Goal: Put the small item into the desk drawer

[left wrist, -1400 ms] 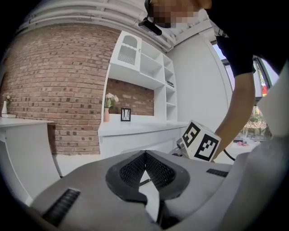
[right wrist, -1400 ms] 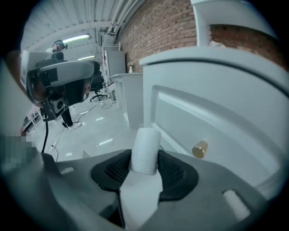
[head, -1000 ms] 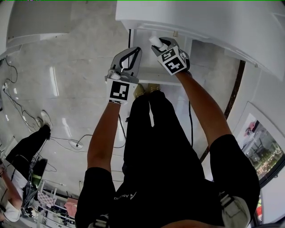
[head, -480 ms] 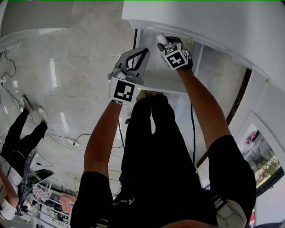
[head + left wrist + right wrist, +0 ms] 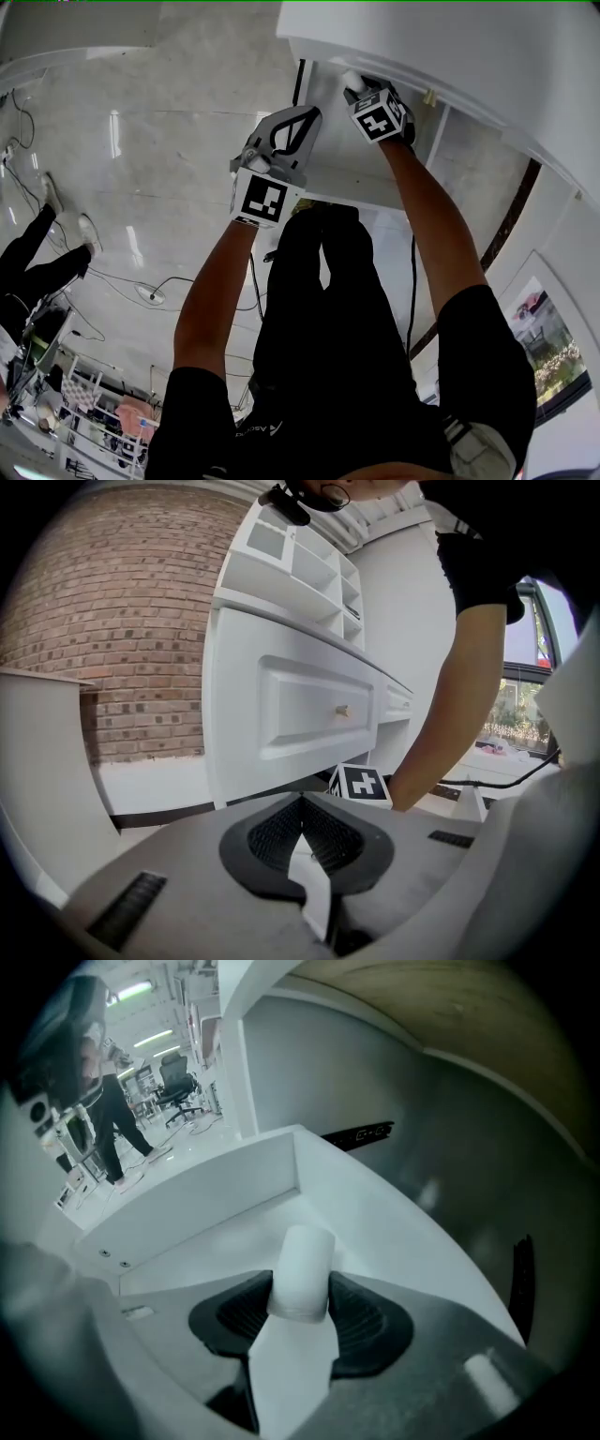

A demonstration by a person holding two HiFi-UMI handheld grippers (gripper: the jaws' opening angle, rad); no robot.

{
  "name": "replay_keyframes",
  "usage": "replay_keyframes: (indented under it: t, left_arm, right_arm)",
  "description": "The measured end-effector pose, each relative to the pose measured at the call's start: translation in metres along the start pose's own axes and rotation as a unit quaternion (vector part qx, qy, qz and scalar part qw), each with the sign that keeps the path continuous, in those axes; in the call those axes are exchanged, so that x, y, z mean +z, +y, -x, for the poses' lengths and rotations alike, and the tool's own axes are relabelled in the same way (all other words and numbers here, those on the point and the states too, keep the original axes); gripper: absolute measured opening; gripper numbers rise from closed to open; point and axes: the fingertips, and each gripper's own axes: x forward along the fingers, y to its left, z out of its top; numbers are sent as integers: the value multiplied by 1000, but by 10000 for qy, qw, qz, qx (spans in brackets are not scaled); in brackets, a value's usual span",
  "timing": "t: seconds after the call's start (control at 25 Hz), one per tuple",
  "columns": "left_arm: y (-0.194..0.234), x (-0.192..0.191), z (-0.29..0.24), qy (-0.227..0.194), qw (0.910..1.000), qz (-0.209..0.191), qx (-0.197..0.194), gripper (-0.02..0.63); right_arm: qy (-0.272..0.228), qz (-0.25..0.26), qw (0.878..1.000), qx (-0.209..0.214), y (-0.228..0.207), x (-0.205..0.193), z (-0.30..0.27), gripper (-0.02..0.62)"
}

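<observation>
1. Head view: the right gripper (image 5: 361, 94) reaches under the desk (image 5: 469, 47) and into the open drawer (image 5: 328, 141). The item (image 5: 353, 82), small and white, shows at its tip. The left gripper (image 5: 302, 120) hangs just outside the drawer and touches nothing.
2. Left gripper view: the left gripper (image 5: 300, 803) has its jaws together with nothing between them.
3. Right gripper view: the right gripper (image 5: 300, 1290) clamps the item (image 5: 302, 1255), a short cylinder, across its round sides near the lower end, above the drawer (image 5: 197, 1194) floor.
4. Judgement: the item looks light and smooth. Its stiffness cannot be told. The side-on hold suits it, but a round body may slip from the pads or roll once released, so set it down low.
</observation>
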Motion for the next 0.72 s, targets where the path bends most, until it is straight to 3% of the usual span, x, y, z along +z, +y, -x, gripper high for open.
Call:
replay_keyframes:
  t: [0.72]
  left_arm:
    - [0, 11, -4, -54, 9999, -88, -28, -2]
  right_arm:
    - [2, -165, 9998, 56, -8, -1, -1, 223]
